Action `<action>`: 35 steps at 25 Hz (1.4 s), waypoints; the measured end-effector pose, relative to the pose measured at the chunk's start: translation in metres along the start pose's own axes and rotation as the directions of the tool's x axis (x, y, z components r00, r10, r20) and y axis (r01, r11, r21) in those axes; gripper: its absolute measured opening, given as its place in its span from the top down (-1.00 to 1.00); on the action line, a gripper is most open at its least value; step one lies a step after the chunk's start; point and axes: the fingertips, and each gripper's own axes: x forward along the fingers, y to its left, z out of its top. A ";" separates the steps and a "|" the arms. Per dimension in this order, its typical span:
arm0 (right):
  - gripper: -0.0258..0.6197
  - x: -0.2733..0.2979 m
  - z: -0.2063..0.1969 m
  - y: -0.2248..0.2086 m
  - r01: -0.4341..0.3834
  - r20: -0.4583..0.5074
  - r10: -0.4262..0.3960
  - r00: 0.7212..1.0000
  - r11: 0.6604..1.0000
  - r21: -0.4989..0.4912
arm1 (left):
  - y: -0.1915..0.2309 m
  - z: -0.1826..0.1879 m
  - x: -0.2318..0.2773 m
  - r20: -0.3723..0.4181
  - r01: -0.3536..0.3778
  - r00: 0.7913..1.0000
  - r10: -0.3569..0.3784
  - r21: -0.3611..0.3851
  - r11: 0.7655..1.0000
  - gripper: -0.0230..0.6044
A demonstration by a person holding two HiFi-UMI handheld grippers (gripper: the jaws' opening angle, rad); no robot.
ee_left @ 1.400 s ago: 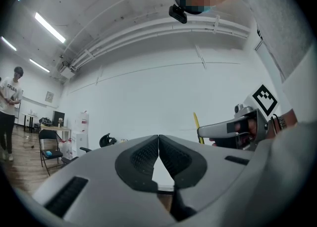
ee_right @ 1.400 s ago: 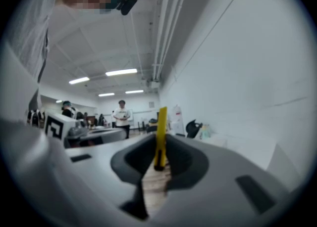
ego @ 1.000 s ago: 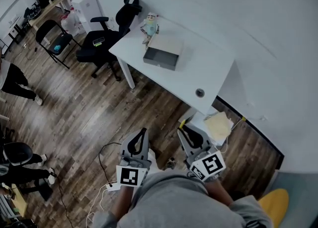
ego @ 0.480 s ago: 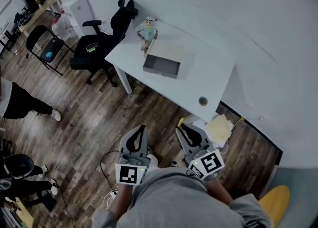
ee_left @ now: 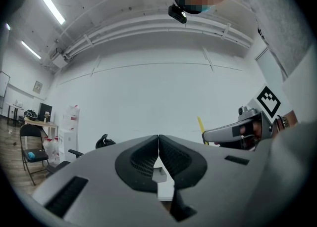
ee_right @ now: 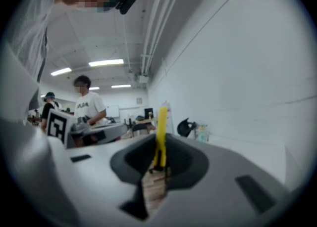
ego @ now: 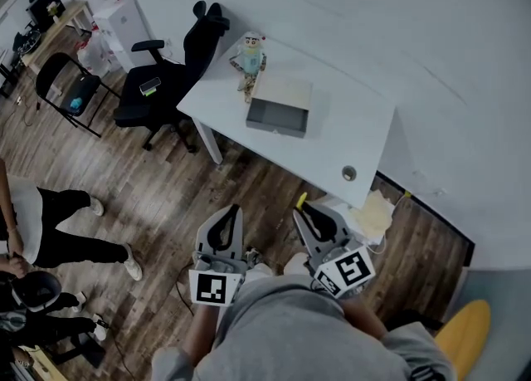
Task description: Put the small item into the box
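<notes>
An open grey box [ego: 280,114] sits on the white table [ego: 348,126] ahead, with a toy figure [ego: 249,56] standing beside it. Both grippers are held low over the wooden floor, well short of the table. My left gripper [ego: 235,210] is shut and empty, and its tips meet in the left gripper view [ee_left: 158,137]. My right gripper [ego: 301,210] is shut on a thin yellow strip [ego: 300,200] that sticks out past its tips. The yellow strip [ee_right: 161,132] stands between the jaws, and also shows in the left gripper view [ee_left: 200,123].
A small round grey fitting [ego: 349,173] sits near the table's front corner. A black office chair [ego: 170,60] stands left of the table. A pale cloth [ego: 373,213] lies on a white unit under the table corner. A person [ego: 58,230] stands at the left. The wall runs behind the table.
The table and box have slid down and to the right in the head view. The bystander at left has shifted. Both grippers keep their hold and pose.
</notes>
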 end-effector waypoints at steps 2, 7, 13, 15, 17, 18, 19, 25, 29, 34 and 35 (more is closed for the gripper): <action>0.66 0.005 -0.002 0.003 0.004 -0.008 -0.004 1.000 1.000 0.006 | 0.009 0.000 -0.001 0.000 -0.005 1.000 0.005 -0.005 1.000 0.82; 0.66 0.019 -0.002 0.000 0.010 -0.017 -0.010 1.000 1.000 0.005 | 0.024 -0.004 0.002 -0.004 -0.011 1.000 0.011 -0.012 1.000 0.82; 0.66 0.028 -0.007 -0.013 0.030 -0.038 -0.029 0.999 0.999 0.026 | 0.030 -0.008 0.013 -0.008 -0.002 1.000 0.002 -0.020 1.000 0.82; 0.66 0.034 -0.009 -0.018 0.029 -0.048 -0.028 0.998 0.999 0.031 | 0.034 -0.010 0.018 -0.011 -0.008 1.000 0.008 -0.026 1.000 0.82; 0.66 0.043 -0.009 -0.023 0.026 -0.050 -0.024 0.998 0.999 0.032 | 0.040 -0.014 0.024 -0.024 -0.016 1.000 0.015 -0.028 0.999 0.82; 0.66 0.049 -0.008 -0.026 0.023 -0.050 -0.021 0.999 0.999 0.031 | 0.044 -0.015 0.028 -0.029 -0.020 0.999 0.019 -0.026 0.999 0.82; 0.66 0.054 -0.007 -0.029 0.020 -0.051 -0.018 0.999 0.999 0.030 | 0.048 -0.015 0.032 -0.029 -0.024 0.999 0.024 -0.026 0.999 0.82; 0.66 0.084 -0.001 -0.045 -0.001 -0.051 0.002 0.999 1.000 0.023 | 0.065 -0.016 0.053 -0.039 -0.042 0.998 0.041 -0.026 0.999 0.82; 0.66 0.107 -0.003 -0.059 -0.012 -0.063 0.014 0.998 0.999 0.031 | 0.078 -0.022 0.074 -0.043 -0.056 0.998 0.054 -0.034 0.998 0.82; 0.66 0.135 -0.001 -0.078 -0.018 -0.070 0.021 0.997 0.999 0.045 | 0.089 -0.023 0.103 -0.052 -0.045 0.998 0.044 -0.027 0.999 0.82; 0.66 0.140 0.000 -0.082 -0.019 -0.068 0.022 0.997 0.999 0.047 | 0.092 -0.022 0.109 -0.051 -0.043 0.998 0.042 -0.025 0.999 0.82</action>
